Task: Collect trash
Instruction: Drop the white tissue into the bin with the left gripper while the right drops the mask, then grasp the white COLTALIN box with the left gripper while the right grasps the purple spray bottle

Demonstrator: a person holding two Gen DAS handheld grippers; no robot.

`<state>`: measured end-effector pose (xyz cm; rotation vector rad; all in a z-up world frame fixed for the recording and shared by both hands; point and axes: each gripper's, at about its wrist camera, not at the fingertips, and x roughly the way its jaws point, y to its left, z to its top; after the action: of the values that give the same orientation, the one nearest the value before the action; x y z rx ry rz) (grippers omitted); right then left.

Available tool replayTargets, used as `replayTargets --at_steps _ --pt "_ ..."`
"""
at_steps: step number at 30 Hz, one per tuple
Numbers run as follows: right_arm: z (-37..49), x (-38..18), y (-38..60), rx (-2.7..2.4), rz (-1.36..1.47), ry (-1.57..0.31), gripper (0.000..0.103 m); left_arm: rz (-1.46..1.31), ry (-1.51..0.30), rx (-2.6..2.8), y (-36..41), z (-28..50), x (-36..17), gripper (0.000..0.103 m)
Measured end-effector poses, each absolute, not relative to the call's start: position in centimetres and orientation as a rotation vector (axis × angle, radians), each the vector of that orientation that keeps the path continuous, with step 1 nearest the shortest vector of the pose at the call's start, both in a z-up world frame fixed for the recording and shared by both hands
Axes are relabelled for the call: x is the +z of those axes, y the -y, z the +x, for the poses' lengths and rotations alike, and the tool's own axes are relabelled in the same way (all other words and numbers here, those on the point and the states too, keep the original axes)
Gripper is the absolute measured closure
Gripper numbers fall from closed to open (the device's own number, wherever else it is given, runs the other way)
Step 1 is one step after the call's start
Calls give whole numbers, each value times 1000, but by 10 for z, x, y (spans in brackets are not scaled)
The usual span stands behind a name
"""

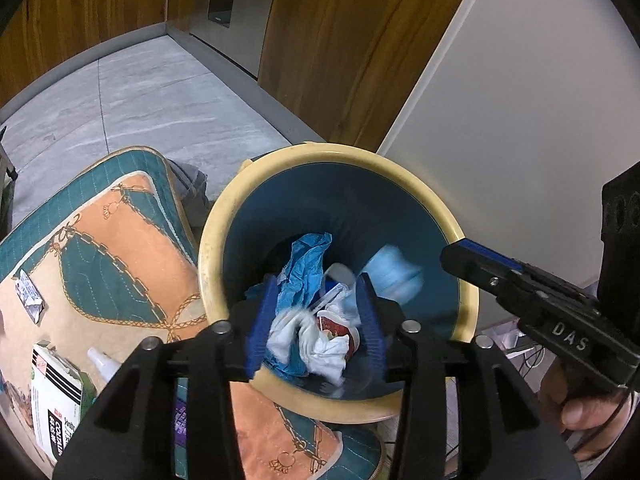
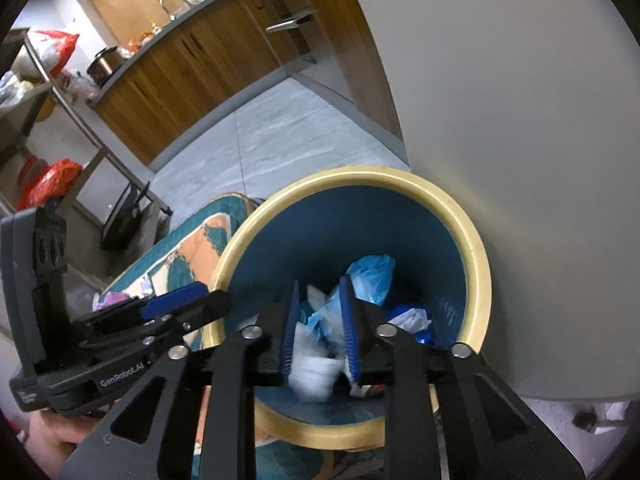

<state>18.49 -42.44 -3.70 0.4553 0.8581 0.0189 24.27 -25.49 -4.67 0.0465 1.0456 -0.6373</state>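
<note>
**Both grippers over the bin, trash dropping in**

The bin (image 1: pixel 340 280), a round bucket with a cream rim and a smooth blue inside, is being looked into from above by both grippers. The left gripper (image 1: pixel 316 320) is being held over the near rim with its ribbed blue pads apart and nothing clamped between them. The right gripper (image 2: pixel 318 328) is being held over the same opening from the other side; its pads are set closer together but a gap is showing, and the blurred white and pale blue scraps seen between them appear to be lying below, in the bin, not gripped.

Crumpled blue plastic film (image 1: pixel 306 264), soft white tissue (image 1: pixel 320 336) and a small red-printed wrapper (image 1: pixel 336 326) are heaped at the bottom. A blurred pale blue wad (image 1: pixel 396 276) is being seen against the far wall, probably falling.

More trash is lying left of the bin on a quilted orange-and-teal mat (image 1: pixel 120 240): a flat foil sachet (image 1: pixel 30 296) and a white-and-green carton (image 1: pixel 56 396). Both lie nearer the left gripper, the carton's long axis running roughly toward the camera.
</note>
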Motion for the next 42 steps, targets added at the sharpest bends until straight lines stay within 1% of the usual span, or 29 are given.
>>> replayTargets --at_steps 1,5,6,7,10,13,16,19,25,31,36,42 --pt "184 -36 426 17 463 -853 76 42 -1047 -632 253 243 -47 61" --pt "182 -35 429 17 487 -844 76 35 -1045 -621 246 244 -45 61" --pt "182 -35 429 18 490 -841 74 36 -1040 -615 243 245 -44 59" --pt "182 -35 429 20 495 -838 69 35 -1036 -610 239 245 -42 55" --pt "183 -32 425 36 501 -826 61 27 -1009 -581 226 244 -36 41" --pt "184 -28 417 57 486 -816 53 20 -982 -540 208 244 -29 31" --pt "186 -25 408 79 481 -813 49 16 -968 -500 189 245 -24 26" --pt "188 -23 400 97 477 -810 46 6 -966 -462 168 247 -22 23" --pt "192 -18 382 136 448 -806 45 -17 -974 -372 125 252 -25 17" --pt "196 -19 365 178 416 -827 43 -13 -992 -317 86 250 -32 14" --pt "201 -22 353 208 392 -845 43 45 -1020 -288 62 249 -46 13" --pt "204 -26 337 238 362 -861 42 113 -1057 -298 48 240 -61 9"
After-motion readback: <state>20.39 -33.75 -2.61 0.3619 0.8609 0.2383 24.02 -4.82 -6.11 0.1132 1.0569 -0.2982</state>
